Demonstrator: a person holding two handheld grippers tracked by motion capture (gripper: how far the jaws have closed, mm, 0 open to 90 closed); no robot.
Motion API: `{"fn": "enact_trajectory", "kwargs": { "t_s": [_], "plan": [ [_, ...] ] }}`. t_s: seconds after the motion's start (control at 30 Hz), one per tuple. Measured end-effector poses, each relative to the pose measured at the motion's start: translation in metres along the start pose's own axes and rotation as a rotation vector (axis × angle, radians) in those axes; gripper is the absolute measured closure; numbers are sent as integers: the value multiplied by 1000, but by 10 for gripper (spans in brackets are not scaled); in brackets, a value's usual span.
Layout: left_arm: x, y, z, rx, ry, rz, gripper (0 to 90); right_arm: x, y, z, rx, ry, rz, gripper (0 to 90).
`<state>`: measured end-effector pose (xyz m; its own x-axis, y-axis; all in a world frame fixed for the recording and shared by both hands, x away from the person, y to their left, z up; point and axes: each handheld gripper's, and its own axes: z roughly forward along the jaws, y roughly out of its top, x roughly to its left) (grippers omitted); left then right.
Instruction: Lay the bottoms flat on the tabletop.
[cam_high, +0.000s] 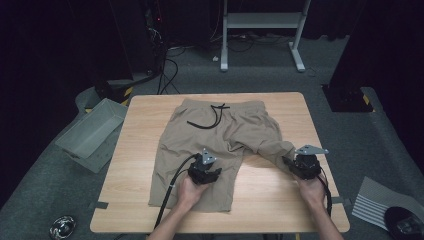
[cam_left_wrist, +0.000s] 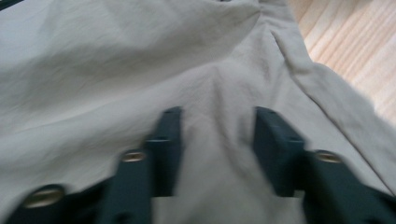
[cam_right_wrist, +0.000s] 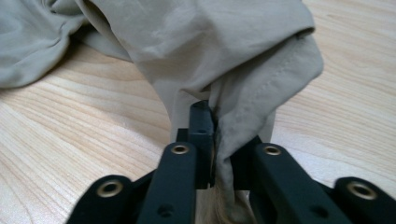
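Khaki shorts (cam_high: 220, 145): one | left tool (cam_left_wrist: 217, 140) apart | right tool (cam_right_wrist: 215, 144) clamped on hem

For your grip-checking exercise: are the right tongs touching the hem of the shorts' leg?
Touching. In the right gripper view the right tongs are closed on the beige hem of the shorts, the cloth pinched between them with no gap.
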<state>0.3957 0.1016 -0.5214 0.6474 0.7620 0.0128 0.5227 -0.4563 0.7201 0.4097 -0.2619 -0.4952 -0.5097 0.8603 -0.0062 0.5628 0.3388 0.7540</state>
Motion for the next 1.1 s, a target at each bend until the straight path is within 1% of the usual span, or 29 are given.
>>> {"fn": "enact_trajectory", "kwargs": {
  "t_s": [0.07, 0.1, 0.13, 0.17, 0.2, 0.23, 0.3, 0.37, 0.4, 0.47, 0.5, 0.53, 0.6, 0.67, 0.7, 0.77, 0.83, 0.9, 0.97, 1.03, 1.1],
  "plan": [
    [3, -4, -5, 8, 4, 16, 749, -1, 2, -2, -3, -3, -3, 866],
    [4, -5, -7, 11, 7, 17, 809, -2, 3, -2, -9, -4, -5, 873],
    [6, -7, -10, 19, 6, 24, 846, -2, 5, -3, -15, -6, -7, 877],
    [8, -9, -12, 24, 3, 17, 868, -3, 7, -5, -23, -7, -6, 880],
    [10, -11, -16, 33, 2, 25, 877, -4, 9, -6, -31, -9, -2, 882],
    [13, -14, -19, 34, 11, 29, 882, -5, 11, -8, -37, -15, 6, 883],
    [19, -21, -28, 28, 17, 21, 886, -9, 15, -12, -49, -33, 16, 886],
    [27, -29, -37, 14, 25, -3, 887, -14, 19, -15, -51, -57, 23, 887],
    [33, -33, -44, 0, 29, -26, 887, -16, 21, -16, -49, -70, 29, 887],
    [42, -37, -52, -18, 42, -45, 887, -22, 24, -17, -45, -92, 42, 887],
    [46, -38, -55, -30, 47, -64, 887, -25, 25, -16, -41, -102, 52, 887],
    [50, -39, -58, -34, 52, -71, 886, -28, 27, -14, -35, -110, 61, 887],
    [56, -40, -60, -61, 64, -95, 884, -32, 28, -7, -20, -127, 76, 886],
    [60, -38, -58, -78, 67, -109, 877, -33, 28, 1, -3, -136, 99, 873],
    [60, -37, -56, -76, 65, -111, 860, -33, 28, 6, 14, -138, 104, 835],
    [58, -35, -50, -72, 51, -112, 764, -31, 27, 16, 64, -116, 119, 728],
    [55, -33, -46, -70, 52, -100, 672, -26, 24, 19, 83, -107, 112, 651],
    [52, -32, -41, -66, 53, -110, 589, -21, 21, 16, 77, -97, 114, 602],
    [51, -31, -36, -57, 56, -109, 535, -17, 15, 10, 69, -88, 112, 577],
    [50, -31, -32, -50, 57, -119, 497, -16, 9, 2, 62, -91, 112, 563],
    [48, -30, -31, -53, 54, -120, 468, -16, 2, -5, 55, -96, 108, 549]
  ]
}}
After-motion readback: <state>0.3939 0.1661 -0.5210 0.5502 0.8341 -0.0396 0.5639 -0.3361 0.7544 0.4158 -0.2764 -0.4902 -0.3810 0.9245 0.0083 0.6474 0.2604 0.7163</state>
